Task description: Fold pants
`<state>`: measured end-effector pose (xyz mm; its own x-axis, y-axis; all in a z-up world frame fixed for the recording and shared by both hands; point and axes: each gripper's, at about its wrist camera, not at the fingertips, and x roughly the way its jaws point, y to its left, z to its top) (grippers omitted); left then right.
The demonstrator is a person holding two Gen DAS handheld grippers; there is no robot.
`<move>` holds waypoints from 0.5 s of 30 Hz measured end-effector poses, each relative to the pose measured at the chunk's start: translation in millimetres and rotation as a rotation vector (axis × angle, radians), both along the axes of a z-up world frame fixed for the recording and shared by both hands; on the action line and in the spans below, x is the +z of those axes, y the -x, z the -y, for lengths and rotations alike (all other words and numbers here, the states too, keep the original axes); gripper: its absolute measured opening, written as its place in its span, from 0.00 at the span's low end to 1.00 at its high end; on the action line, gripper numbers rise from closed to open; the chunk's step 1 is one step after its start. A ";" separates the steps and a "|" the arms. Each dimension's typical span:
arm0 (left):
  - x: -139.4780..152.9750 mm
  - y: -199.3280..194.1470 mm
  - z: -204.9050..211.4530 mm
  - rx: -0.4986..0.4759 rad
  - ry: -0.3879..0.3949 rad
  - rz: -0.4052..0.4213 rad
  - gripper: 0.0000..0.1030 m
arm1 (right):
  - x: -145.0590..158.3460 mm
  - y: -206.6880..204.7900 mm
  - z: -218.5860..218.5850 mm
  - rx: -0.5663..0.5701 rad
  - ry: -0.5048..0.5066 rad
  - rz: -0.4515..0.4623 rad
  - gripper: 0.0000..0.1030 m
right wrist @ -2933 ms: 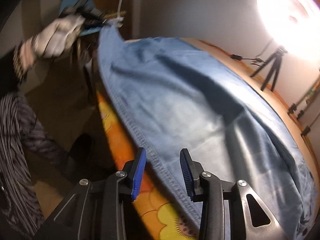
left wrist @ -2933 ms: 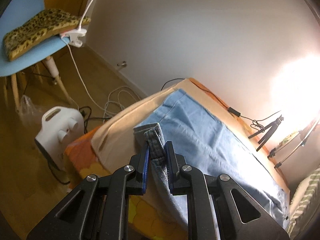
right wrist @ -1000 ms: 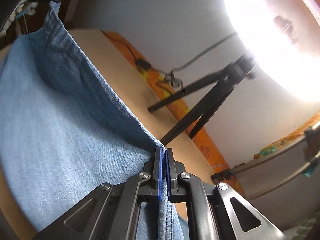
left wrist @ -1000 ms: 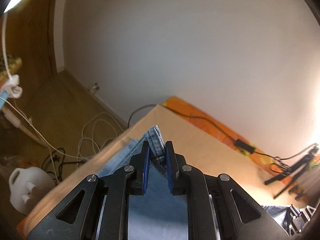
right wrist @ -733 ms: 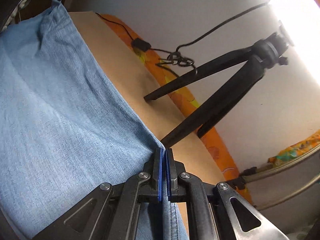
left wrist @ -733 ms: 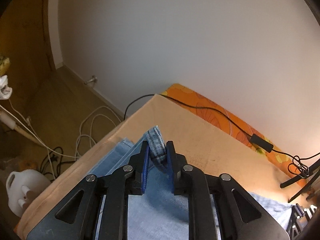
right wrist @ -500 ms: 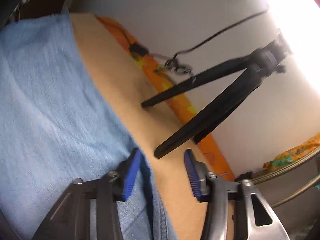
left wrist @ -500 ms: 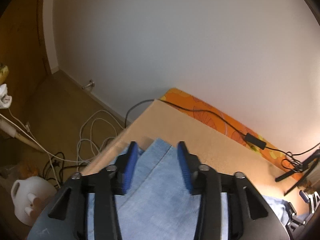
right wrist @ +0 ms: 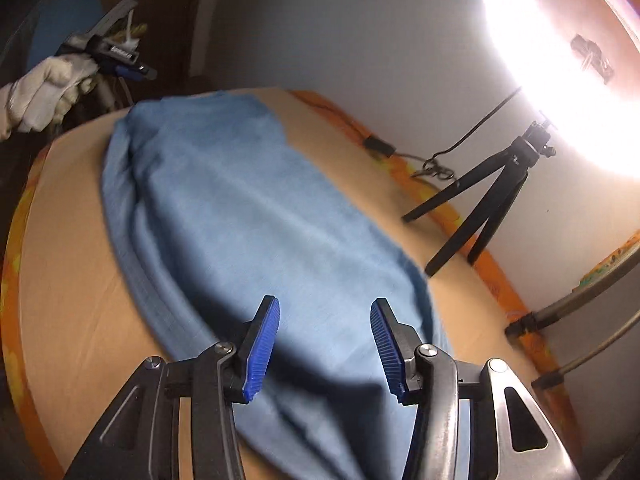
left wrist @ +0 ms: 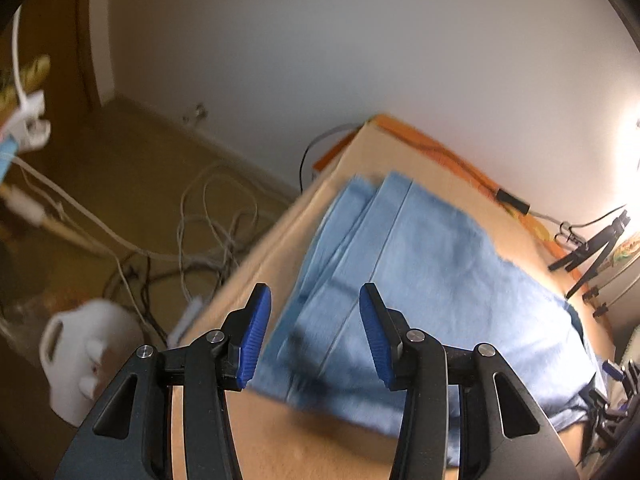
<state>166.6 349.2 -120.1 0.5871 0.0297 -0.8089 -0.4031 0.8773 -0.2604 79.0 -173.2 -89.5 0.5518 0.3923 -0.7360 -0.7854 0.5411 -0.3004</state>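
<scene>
The light blue pants (left wrist: 420,280) lie folded lengthwise and flat on the tan board (left wrist: 312,440). They also fill the middle of the right wrist view (right wrist: 248,216). My left gripper (left wrist: 314,336) is open and empty, raised above the pants' end near the board's corner. My right gripper (right wrist: 324,350) is open and empty, raised above the pants' other end. The left gripper also shows at the far end of the right wrist view (right wrist: 132,68), held by a white-gloved hand (right wrist: 44,88).
A black tripod (right wrist: 492,196) stands on the board's far edge under a bright lamp (right wrist: 560,60). A black cable (left wrist: 512,200) runs along the orange mattress edge. On the floor lie white cables (left wrist: 200,232) and a white heater (left wrist: 80,364).
Both grippers were shut on the pants' edge, then opened and let go. The pants now lie flat, and both grippers have pulled back and up.
</scene>
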 end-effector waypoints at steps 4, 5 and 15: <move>-18.5 1.3 4.9 -0.031 0.028 -0.018 0.44 | -9.9 5.6 8.6 0.018 0.004 -0.111 0.47; -22.3 1.0 5.8 -0.030 0.032 -0.022 0.44 | -12.0 8.3 10.2 0.021 0.011 -0.121 0.47; -29.4 6.4 1.8 -0.001 0.087 -0.006 0.47 | -49.0 -3.1 -1.5 0.008 0.098 -0.166 0.49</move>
